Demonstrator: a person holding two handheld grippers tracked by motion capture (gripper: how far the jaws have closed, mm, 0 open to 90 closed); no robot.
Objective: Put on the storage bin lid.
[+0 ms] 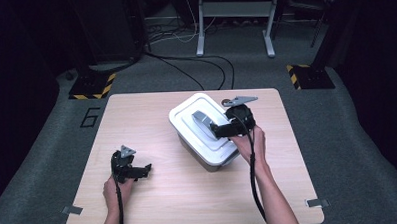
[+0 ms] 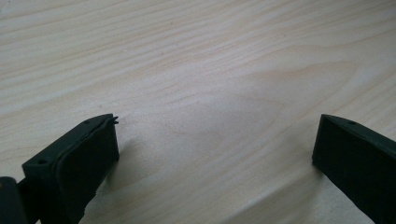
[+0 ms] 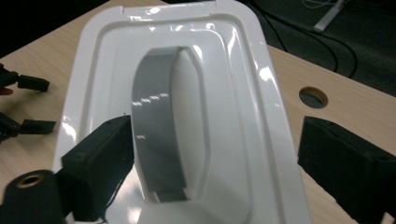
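A grey box (image 1: 211,160) with a white lid (image 1: 186,115) stands right of the middle of the wooden table (image 1: 137,124). A grey handle (image 3: 156,135) lies flat in a recess of the lid. My right gripper (image 3: 212,135) hovers just over the lid, open, with the handle between its jaws and close to the left one; the pads do not press on it. From above, the right gripper (image 1: 218,130) reaches in from the box's right side. My left gripper (image 2: 217,126) is open over bare wood, at the front left (image 1: 143,170), holding nothing.
A round hole (image 3: 313,97) sits in the tabletop beyond the box. Black cables (image 1: 200,62), white desk legs (image 1: 233,25) and two stands with yellow-black bases (image 1: 91,86) are on the floor behind the table.
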